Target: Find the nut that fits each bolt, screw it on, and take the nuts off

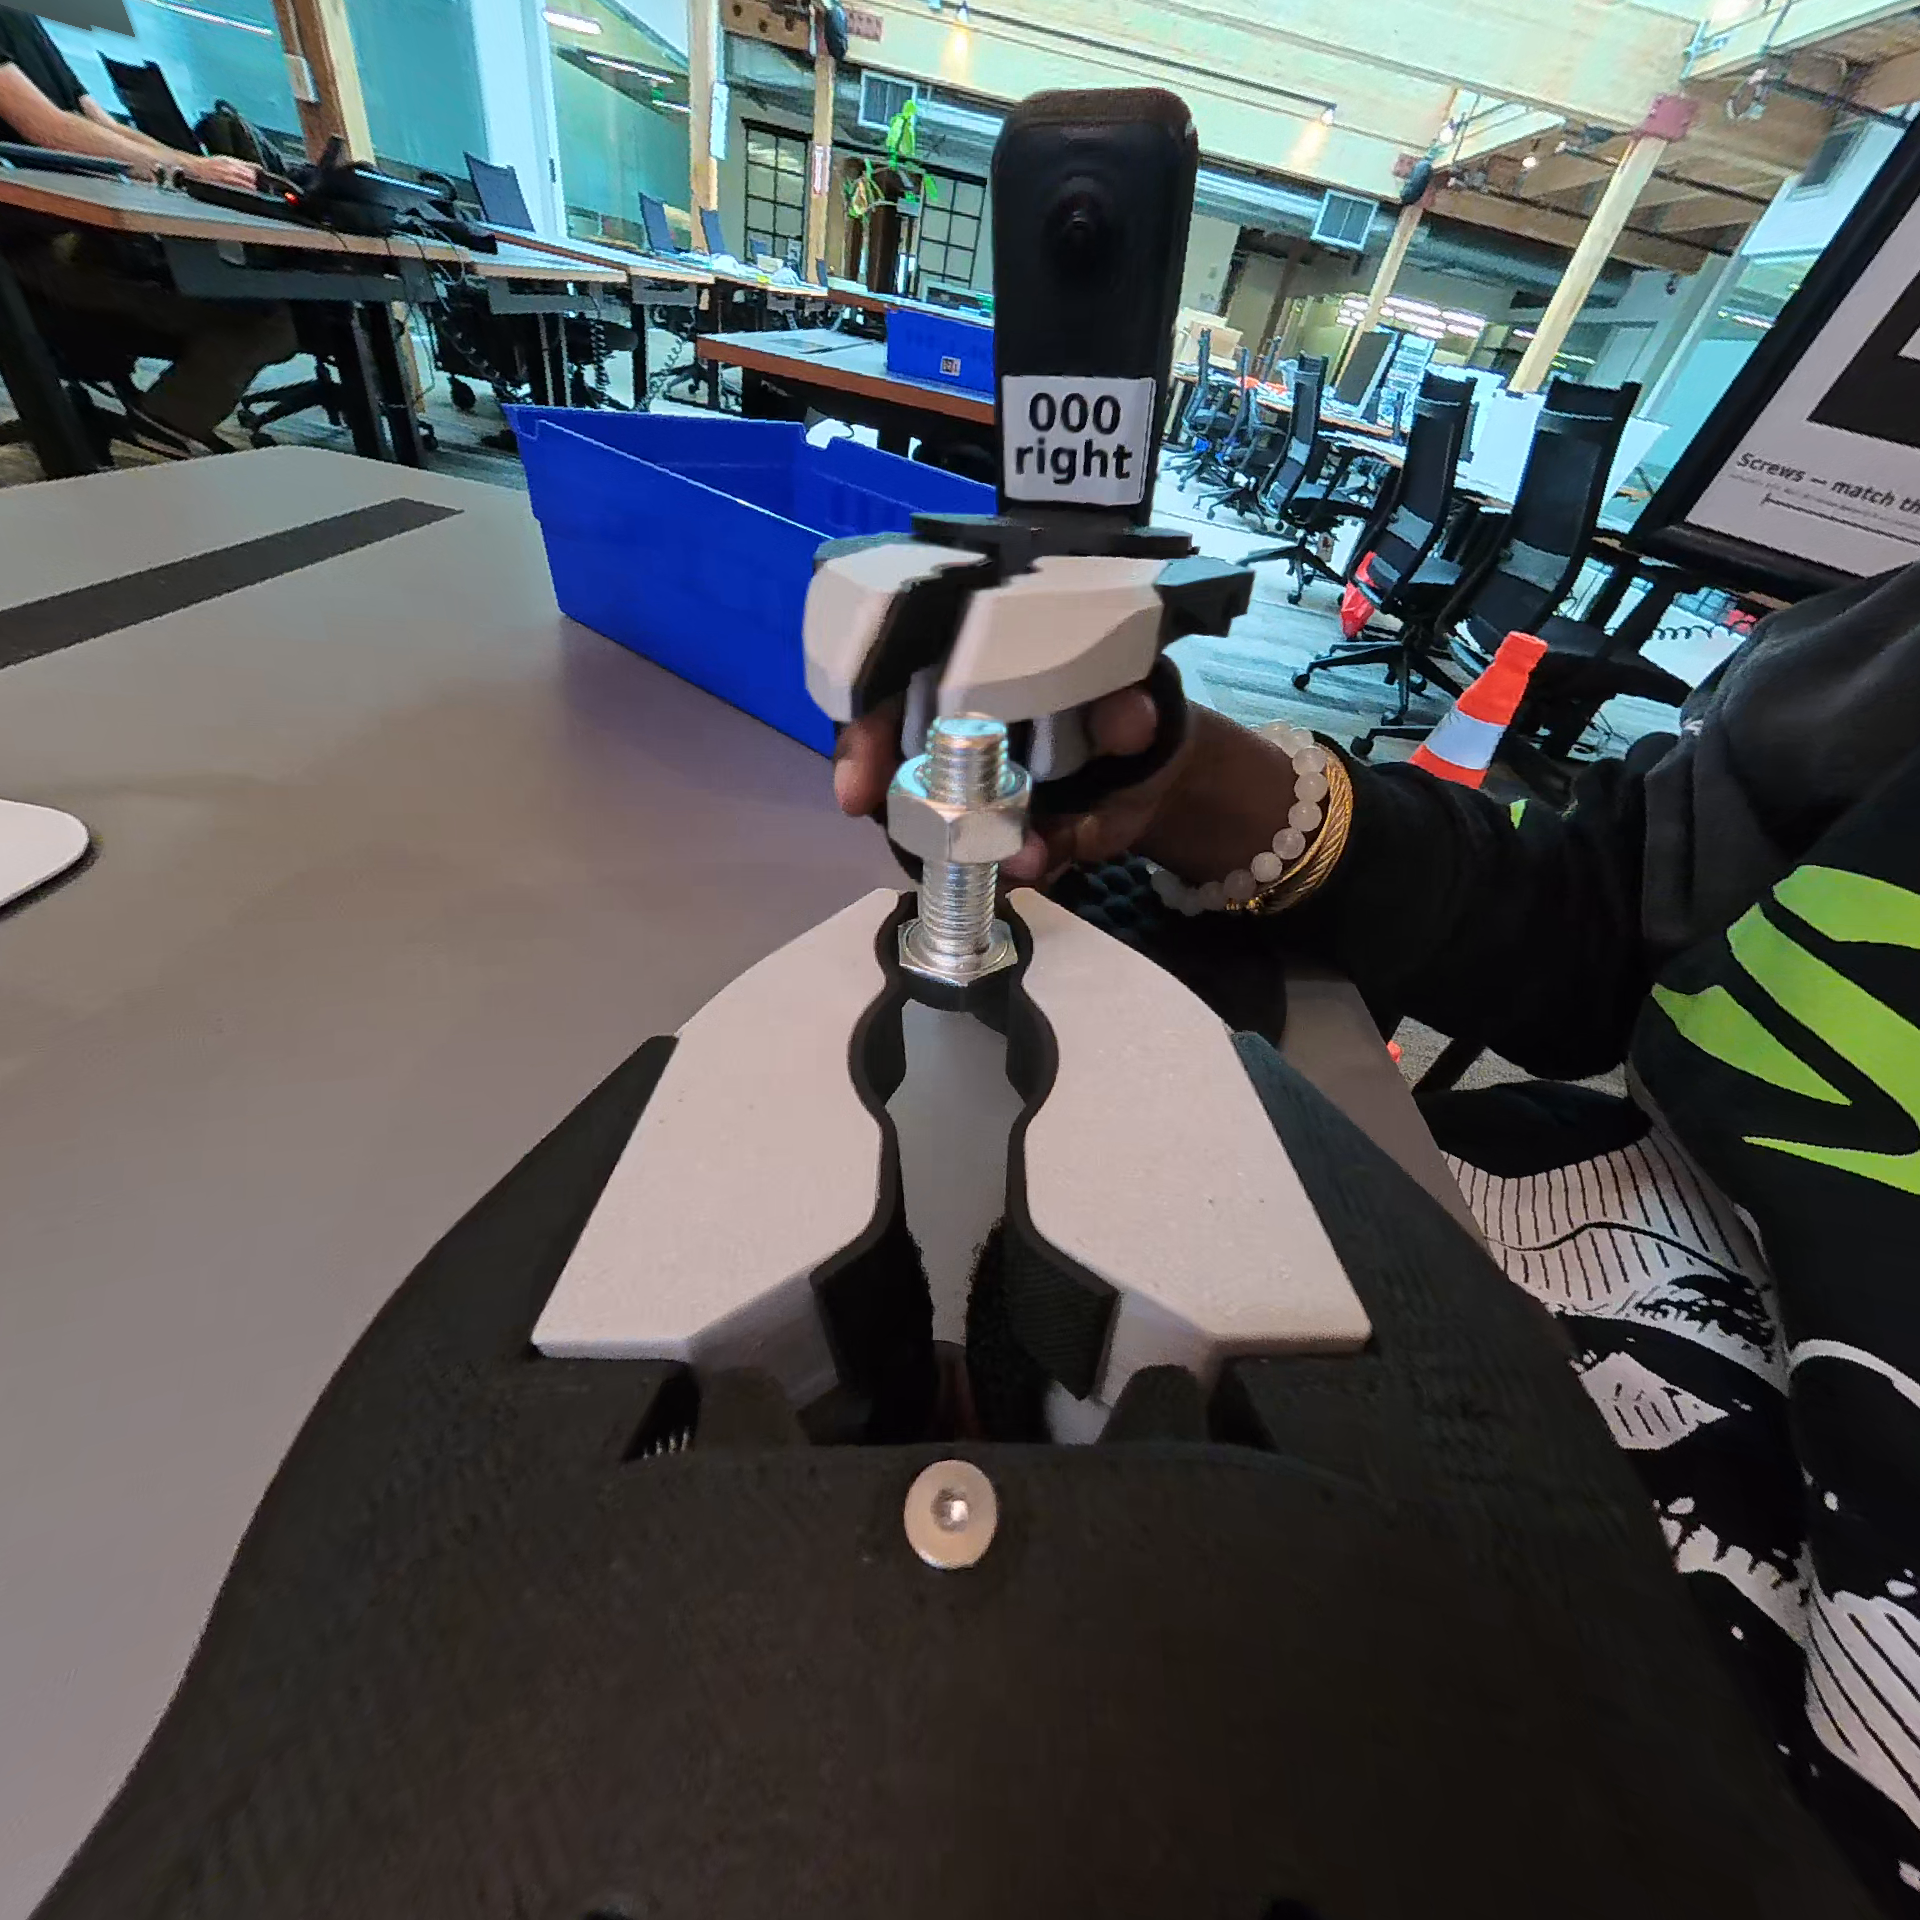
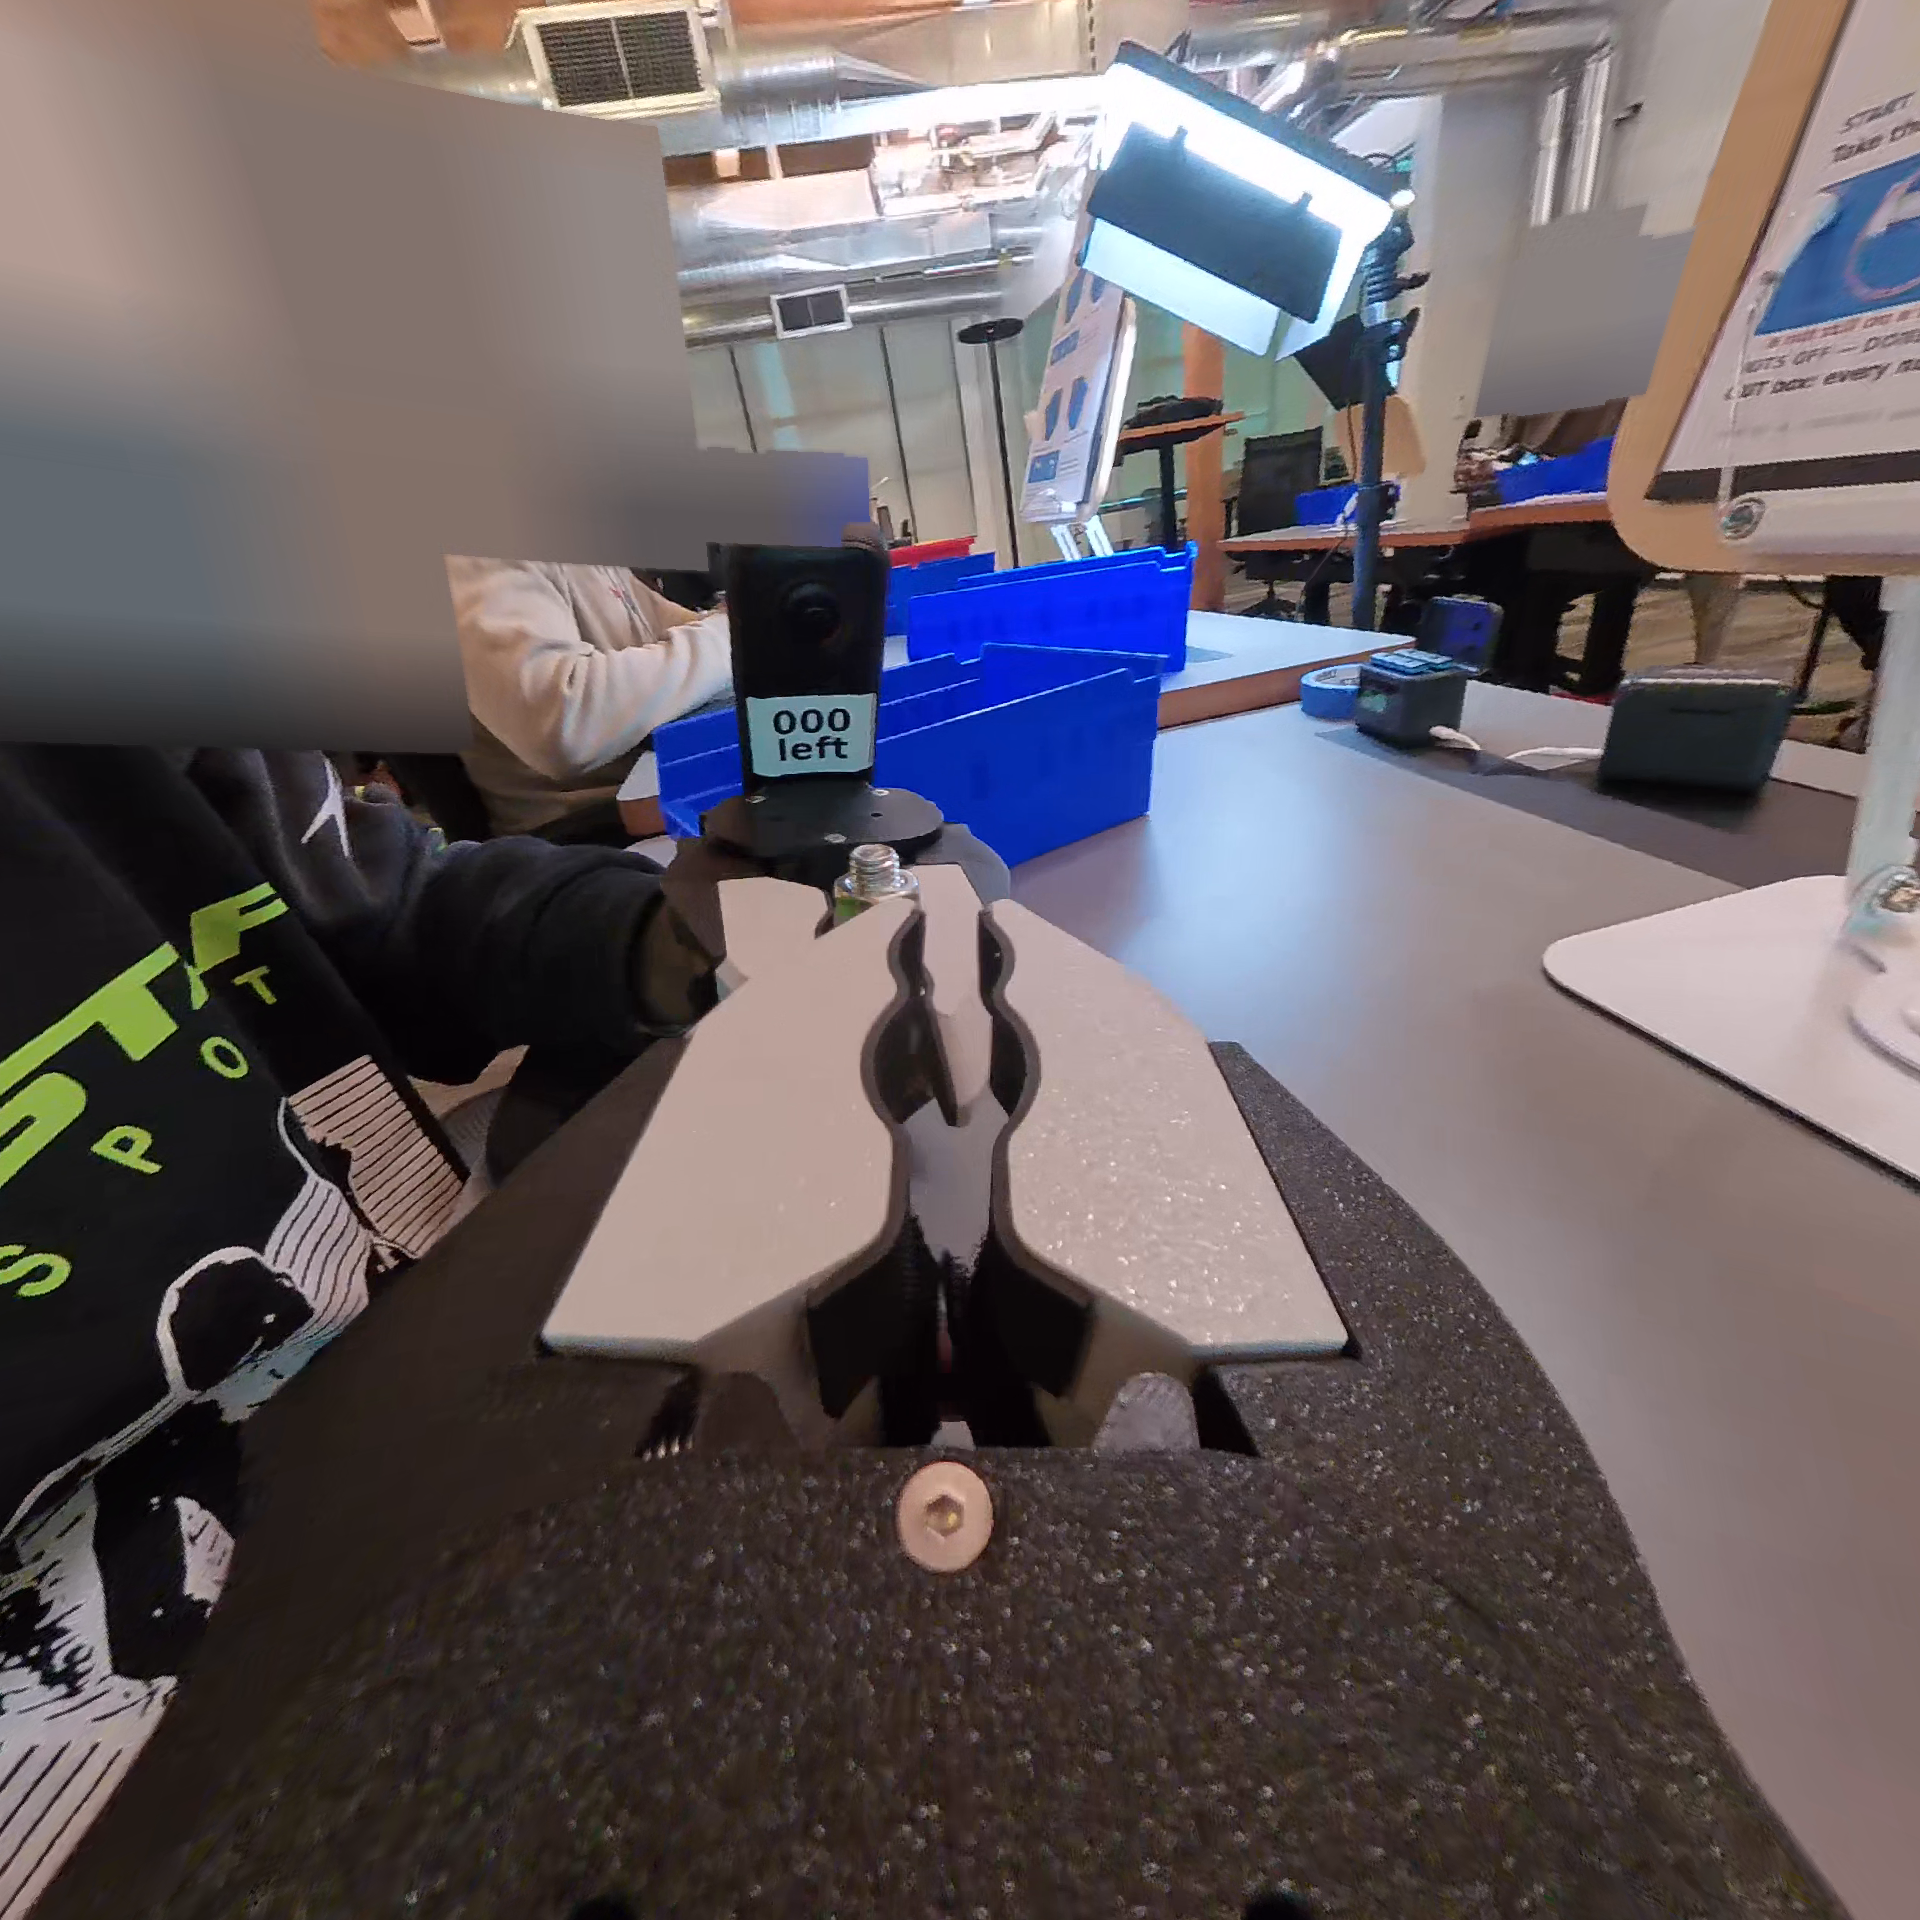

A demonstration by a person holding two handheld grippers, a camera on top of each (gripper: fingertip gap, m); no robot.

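The left gripper (image 1: 954,961) clamps the hex bolt (image 1: 958,914) by its head, upright; the right gripper (image 1: 961,717), nearly closed (grip unclear), should spin the nut (image 1: 958,821) squarely.

Open-plan office doubling as a workshop or test lab. Long desks (image 1: 312,234) are running in rows toward the back, with black office chairs (image 1: 1455,499) standing around them and a person's arm (image 1: 156,156) resting at a keyboard. Wooden posts (image 1: 1600,239) and beams are holding up a ceiling where bare metal ducts (image 2: 852,239) and a vent grille (image 2: 618,47) are showing. Blue plastic bins (image 1: 686,551) are sitting on the grey table (image 1: 364,831). A studio light panel (image 2: 1226,239) is shining from a stand, an orange traffic cone (image 1: 1481,717) is standing on the floor, and printed instruction boards (image 2: 1797,260) are standing on white bases.
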